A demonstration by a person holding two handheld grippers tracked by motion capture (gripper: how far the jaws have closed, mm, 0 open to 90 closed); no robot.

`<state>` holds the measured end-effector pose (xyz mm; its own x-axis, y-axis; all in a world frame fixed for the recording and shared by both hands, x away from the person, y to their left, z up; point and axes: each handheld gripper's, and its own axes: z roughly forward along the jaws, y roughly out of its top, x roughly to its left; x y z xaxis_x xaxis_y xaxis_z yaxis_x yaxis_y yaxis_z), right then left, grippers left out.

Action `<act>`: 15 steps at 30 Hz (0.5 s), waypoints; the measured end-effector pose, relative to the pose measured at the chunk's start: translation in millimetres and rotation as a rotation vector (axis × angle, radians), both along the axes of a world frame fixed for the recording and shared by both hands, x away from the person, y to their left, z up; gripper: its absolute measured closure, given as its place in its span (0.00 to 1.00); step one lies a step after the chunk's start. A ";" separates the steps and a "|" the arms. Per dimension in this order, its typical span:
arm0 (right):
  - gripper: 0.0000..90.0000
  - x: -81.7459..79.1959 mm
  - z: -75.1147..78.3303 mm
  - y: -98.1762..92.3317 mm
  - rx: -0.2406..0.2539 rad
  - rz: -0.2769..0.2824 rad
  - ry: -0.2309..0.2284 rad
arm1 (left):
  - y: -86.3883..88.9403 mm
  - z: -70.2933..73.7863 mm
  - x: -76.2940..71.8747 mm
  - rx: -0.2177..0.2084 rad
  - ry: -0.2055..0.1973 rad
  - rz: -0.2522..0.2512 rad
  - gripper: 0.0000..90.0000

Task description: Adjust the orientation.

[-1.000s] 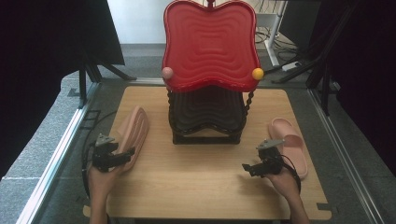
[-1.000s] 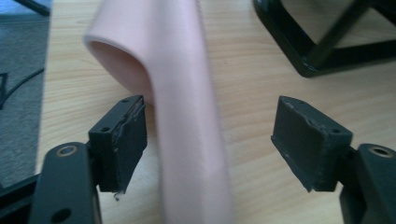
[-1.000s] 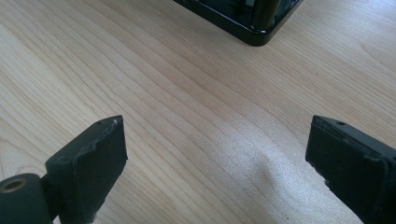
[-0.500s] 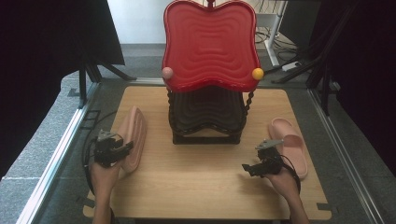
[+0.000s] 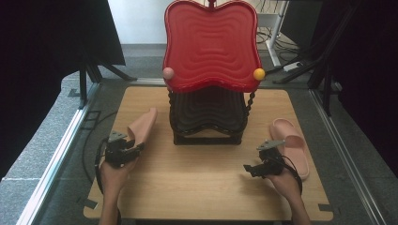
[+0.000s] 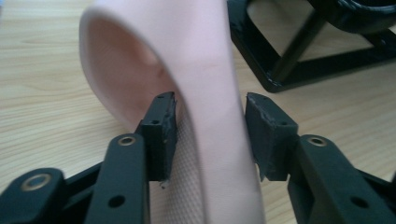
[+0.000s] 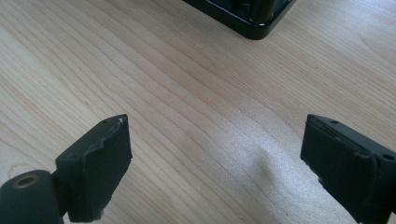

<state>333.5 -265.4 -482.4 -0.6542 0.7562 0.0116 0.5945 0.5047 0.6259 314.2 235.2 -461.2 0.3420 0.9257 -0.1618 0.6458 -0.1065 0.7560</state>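
Note:
A pink slipper (image 5: 143,124) stands on its side edge at the table's left, its toe pointing towards the rack. My left gripper (image 5: 135,149) grips it at the near end. In the left gripper view the jaws have just closed, with one pad inside the slipper (image 6: 210,70) and the other against its sole; my left gripper (image 6: 210,135) is shut on it. A second pink slipper (image 5: 291,143) lies flat at the right. Just left of it my right gripper (image 5: 246,168) hovers open over bare wood, and my right gripper (image 7: 215,158) has nothing between its pads.
A black tiered rack (image 5: 209,112) with a red wavy top tray (image 5: 211,47) stands at the middle back of the wooden table (image 5: 202,187). Its base corner (image 7: 252,28) lies ahead of the right gripper. Metal rails run along both table sides.
The left gripper's jaws closed on the slipper. Hand and slipper shifted slightly right, towards the rack, and the slipper now stands more on edge. The right hand has not moved.

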 end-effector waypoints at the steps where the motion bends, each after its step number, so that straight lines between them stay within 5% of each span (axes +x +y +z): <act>1: 0.10 0.0 0.1 -0.4 0.001 -0.001 0.000 | -1.9 -0.5 0.4 0.005 0.001 -0.002 0.59; 15: 0.12 0.0 -0.6 -0.1 -0.005 0.001 0.009 | -9.2 -8.2 2.2 0.005 0.004 -0.031 0.54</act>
